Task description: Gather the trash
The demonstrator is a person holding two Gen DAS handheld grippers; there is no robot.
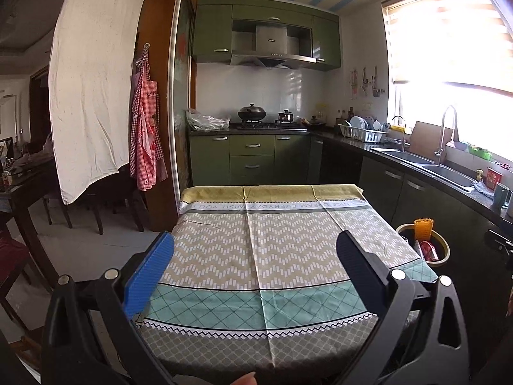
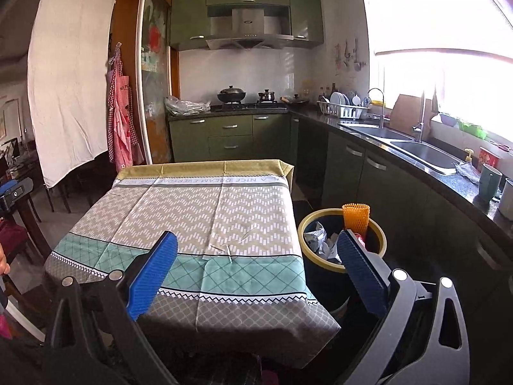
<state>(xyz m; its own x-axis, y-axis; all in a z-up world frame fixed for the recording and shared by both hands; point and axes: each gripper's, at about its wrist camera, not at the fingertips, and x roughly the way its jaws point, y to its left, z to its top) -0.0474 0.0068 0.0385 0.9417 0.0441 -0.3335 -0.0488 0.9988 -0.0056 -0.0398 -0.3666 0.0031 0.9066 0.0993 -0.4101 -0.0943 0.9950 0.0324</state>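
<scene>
Both grippers, left (image 1: 255, 250) and right (image 2: 256, 250), gape empty over bare patterned tablecloth (image 2: 198, 211); yellow-rimmed black bin (image 2: 341, 268) holds trash. Collection seems finished; next, withdraw.

Zigzag beige, teal diamond and grey lattice bands on the tablecloth (image 2: 205, 218). Yellow-rimmed black bin (image 2: 380, 239) with orange mesh sleeve (image 2: 355, 219). Green cabinets (image 2: 229, 136), red gingham apron (image 2: 120, 122).

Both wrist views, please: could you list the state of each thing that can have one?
Left gripper: open, empty.
Right gripper: open, empty.
Black trash bin with yellow rim: upright beside the table, holding trash.
Orange foam net sleeve: upright in the bin.
Crumpled white paper: in the bin.
Patterned tablecloth: spread flat, creased.
</scene>
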